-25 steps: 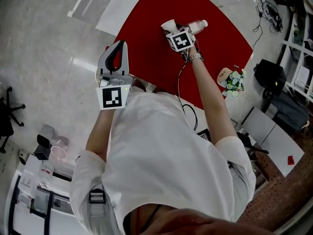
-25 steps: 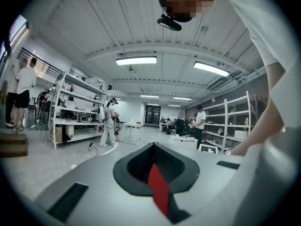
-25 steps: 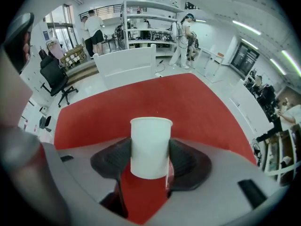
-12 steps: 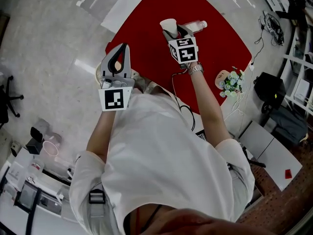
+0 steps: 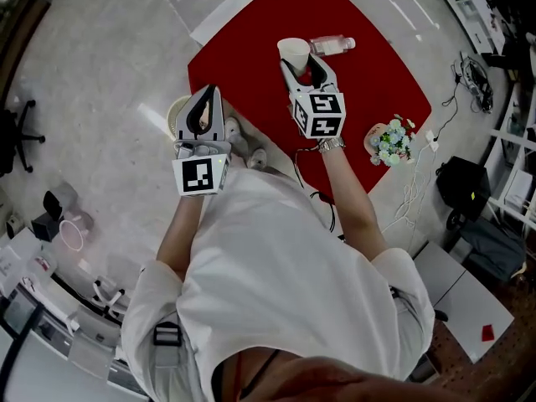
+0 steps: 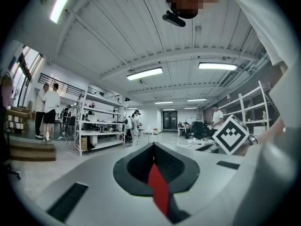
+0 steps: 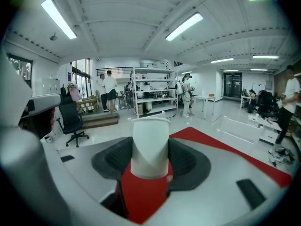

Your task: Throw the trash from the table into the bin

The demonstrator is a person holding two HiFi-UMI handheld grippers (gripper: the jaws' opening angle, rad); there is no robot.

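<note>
Right gripper view: white paper cup (image 7: 150, 147)

Paper cup (image 5: 292, 51) held up in the right tongs (image 5: 298, 65) over the red bench (image 5: 368, 82)

The jaws have just been closing, the cup upright between them. A clear bottle (image 5: 332, 45) lies on its side near the bench's far edge. The left tongs (image 5: 205, 95), jaws together, hang at the bench's left edge, over a pale round bin (image 5: 176, 111) on the floor.
</note>
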